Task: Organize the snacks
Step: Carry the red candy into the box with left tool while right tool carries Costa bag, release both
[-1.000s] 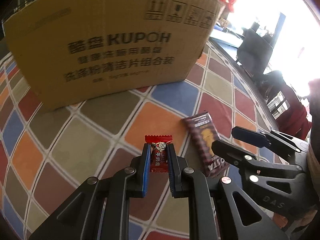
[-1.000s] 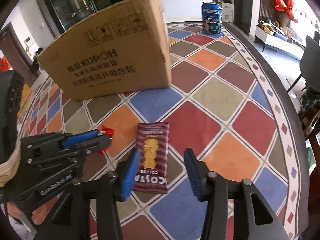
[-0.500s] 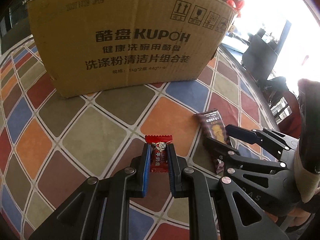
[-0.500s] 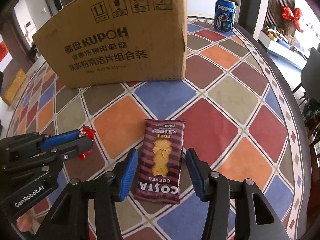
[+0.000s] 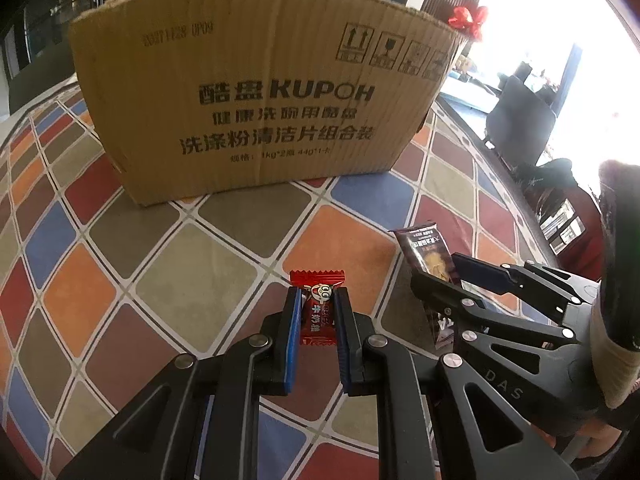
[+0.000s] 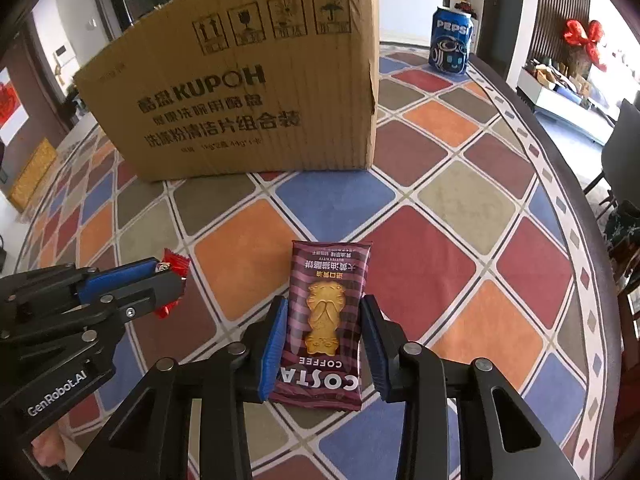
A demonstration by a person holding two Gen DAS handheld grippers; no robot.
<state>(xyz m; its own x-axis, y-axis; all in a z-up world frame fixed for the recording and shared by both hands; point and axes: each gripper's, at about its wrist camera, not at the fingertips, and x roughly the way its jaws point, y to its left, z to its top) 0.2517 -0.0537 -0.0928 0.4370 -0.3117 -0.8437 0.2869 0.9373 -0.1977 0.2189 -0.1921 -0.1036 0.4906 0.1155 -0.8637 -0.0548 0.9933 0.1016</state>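
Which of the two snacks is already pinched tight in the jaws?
The small red candy, clamped in the left gripper. The purple biscuit packet lies flat on the table, with the right gripper open around it.

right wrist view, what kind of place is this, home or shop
Most likely a home's living or dining area. A round table with a colourful diamond-patterned cloth carries a cardboard box and a Pepsi can; behind are a low cabinet and a red bow.
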